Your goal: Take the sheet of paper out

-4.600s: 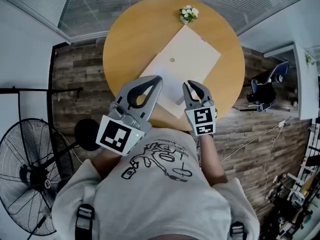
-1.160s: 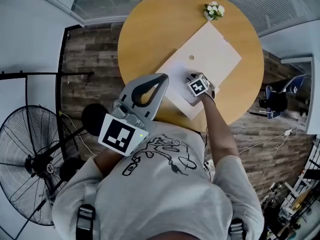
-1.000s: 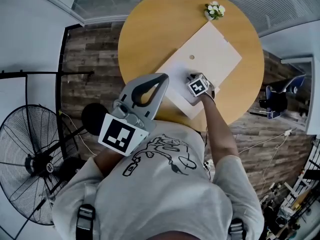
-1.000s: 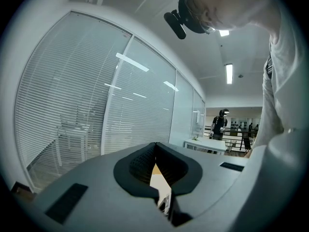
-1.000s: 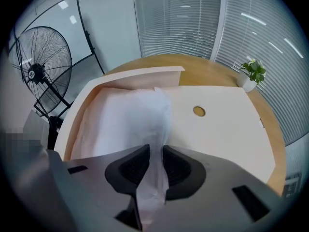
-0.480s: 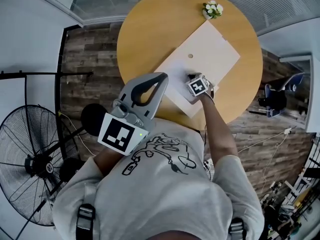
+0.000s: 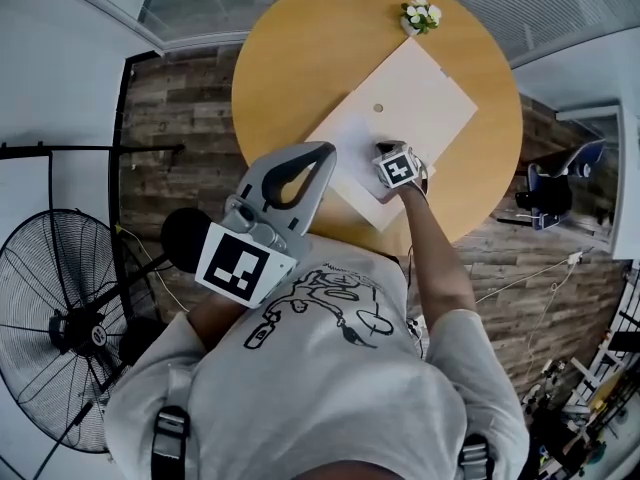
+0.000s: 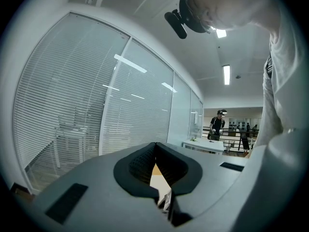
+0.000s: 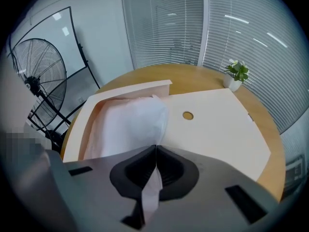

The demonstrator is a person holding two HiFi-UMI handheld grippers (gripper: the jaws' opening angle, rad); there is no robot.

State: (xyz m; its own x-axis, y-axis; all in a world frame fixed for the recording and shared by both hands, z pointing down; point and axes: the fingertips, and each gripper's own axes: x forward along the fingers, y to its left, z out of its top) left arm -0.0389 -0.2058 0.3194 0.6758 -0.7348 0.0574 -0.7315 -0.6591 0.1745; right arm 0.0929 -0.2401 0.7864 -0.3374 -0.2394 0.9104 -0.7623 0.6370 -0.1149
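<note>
- The right gripper [image 9: 155, 146] has its jaws pinched tight on the sheet of paper [image 9: 129, 122].
- The sheet of paper sticks out of the open envelope [image 9: 219, 129] on the round table [image 7: 290, 58].
- The left gripper [image 8: 155, 144] is up off the table, jaws together, holding nothing.

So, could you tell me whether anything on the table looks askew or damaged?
Only the sheet of paper: it puckers into a raised ridge where the right gripper pinches it, at the mouth of the envelope, instead of lying flat. Nothing else stands out.
</note>
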